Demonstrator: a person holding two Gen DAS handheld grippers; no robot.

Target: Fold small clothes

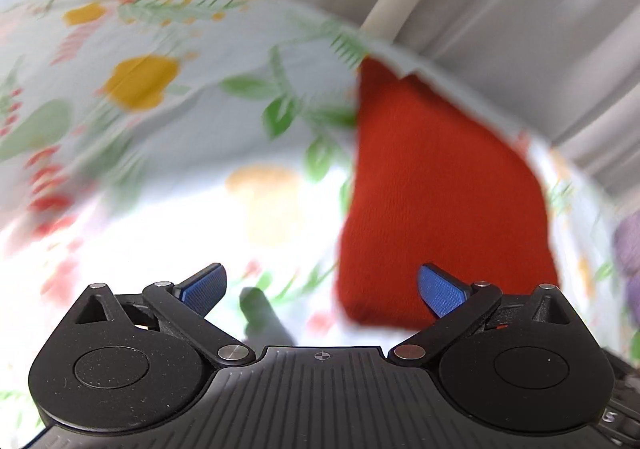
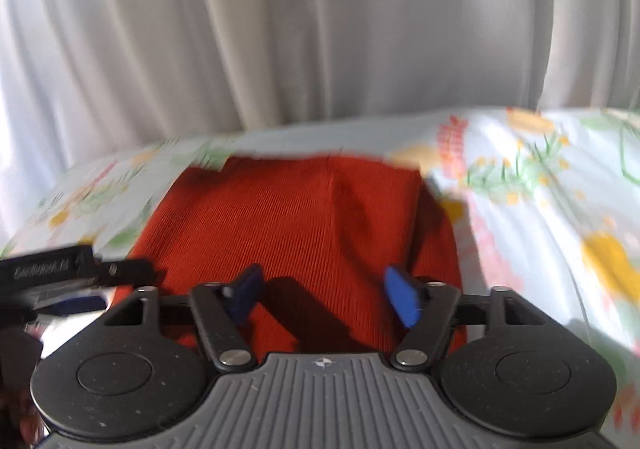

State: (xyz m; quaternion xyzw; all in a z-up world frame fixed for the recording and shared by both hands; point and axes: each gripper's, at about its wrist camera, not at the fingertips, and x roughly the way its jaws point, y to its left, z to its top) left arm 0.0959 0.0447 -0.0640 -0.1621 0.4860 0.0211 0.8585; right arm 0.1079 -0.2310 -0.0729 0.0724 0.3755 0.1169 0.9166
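Right wrist view: right tongs [image 2: 322,295] gaping, empty, above ribbed red knit garment [image 2: 304,217], rectangular, on smooth floral sheet [image 2: 540,185]. Left tongs [image 1: 320,291] gaping, empty; garment just right.

Floral sheet [image 1: 160,121] lies open beside the red garment [image 1: 440,189]; curtain [image 2: 300,29] blocks beyond.

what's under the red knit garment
The red knit garment lies flat on a floral sheet, which shows all around it. Whatever sits directly beneath the cloth is covered and cannot be seen.
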